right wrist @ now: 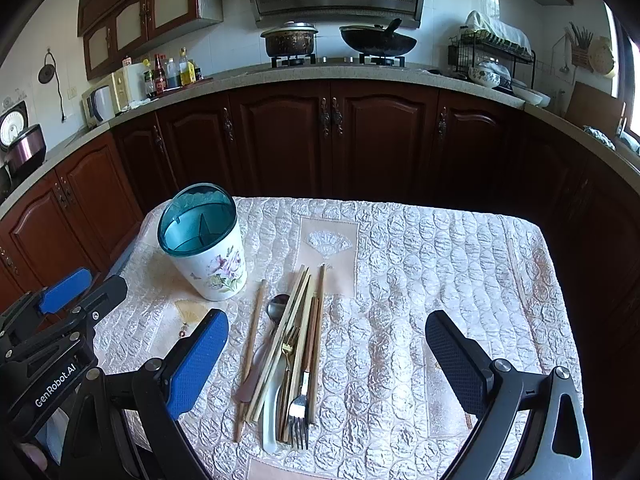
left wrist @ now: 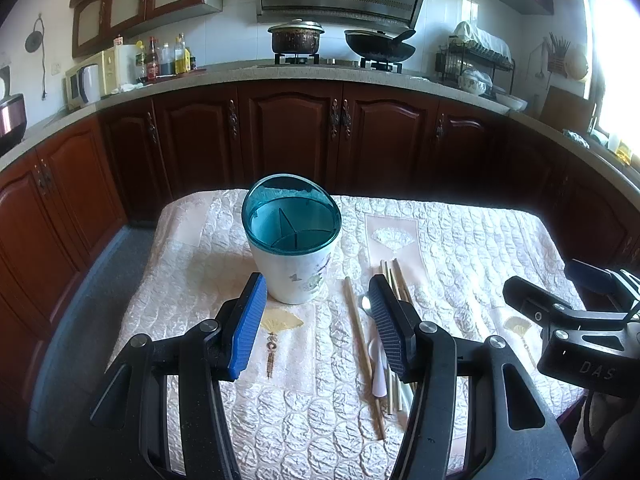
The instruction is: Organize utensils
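A white floral utensil holder (left wrist: 292, 240) with a teal divided insert stands upright on the quilted tablecloth; it also shows in the right wrist view (right wrist: 204, 244). A pile of utensils (right wrist: 288, 360) lies right of it: wooden chopsticks (right wrist: 252, 344), a metal spoon (right wrist: 277, 306), a gold fork (right wrist: 289, 344), a silver fork (right wrist: 299, 416) and a white spoon (right wrist: 270, 412). In the left wrist view the pile (left wrist: 376, 344) is partly hidden by my finger. My left gripper (left wrist: 318, 316) is open and empty, just before the holder. My right gripper (right wrist: 326, 360) is open wide above the pile, empty.
The table (right wrist: 460, 280) has a dark drop beyond its far and right edges. Brown cabinets (right wrist: 328, 132) and a counter with pots (right wrist: 290, 40) run behind. The right gripper's body (left wrist: 580, 320) sits at the right in the left wrist view; the left gripper's body (right wrist: 60, 320) is at the left.
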Demonstrator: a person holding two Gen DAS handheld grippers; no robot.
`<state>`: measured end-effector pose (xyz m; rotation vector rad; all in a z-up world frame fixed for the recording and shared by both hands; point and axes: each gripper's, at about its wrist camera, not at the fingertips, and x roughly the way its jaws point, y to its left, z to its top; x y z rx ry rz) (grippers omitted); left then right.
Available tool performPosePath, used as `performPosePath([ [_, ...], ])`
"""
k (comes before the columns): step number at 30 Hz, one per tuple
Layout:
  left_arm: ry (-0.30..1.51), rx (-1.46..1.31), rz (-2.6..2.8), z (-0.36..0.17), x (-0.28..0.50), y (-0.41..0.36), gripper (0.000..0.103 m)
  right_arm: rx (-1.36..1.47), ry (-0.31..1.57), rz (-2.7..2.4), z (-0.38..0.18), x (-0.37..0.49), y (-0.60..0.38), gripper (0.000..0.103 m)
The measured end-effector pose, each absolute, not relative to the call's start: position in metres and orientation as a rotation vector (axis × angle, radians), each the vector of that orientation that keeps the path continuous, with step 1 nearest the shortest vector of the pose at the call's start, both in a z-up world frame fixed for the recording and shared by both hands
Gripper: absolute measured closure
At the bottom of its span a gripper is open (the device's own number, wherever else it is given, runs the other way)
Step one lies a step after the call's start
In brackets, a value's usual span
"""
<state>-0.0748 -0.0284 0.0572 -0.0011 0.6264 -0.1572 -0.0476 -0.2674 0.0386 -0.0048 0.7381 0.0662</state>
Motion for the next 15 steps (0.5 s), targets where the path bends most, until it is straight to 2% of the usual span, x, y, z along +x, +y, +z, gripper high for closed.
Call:
performPosePath([
  [15,0.682,0.002,-0.162,0.039,-0.061,-0.033,0.05,0.011,0.795,0.072,0.016,-0.035,-0.271,0.004],
])
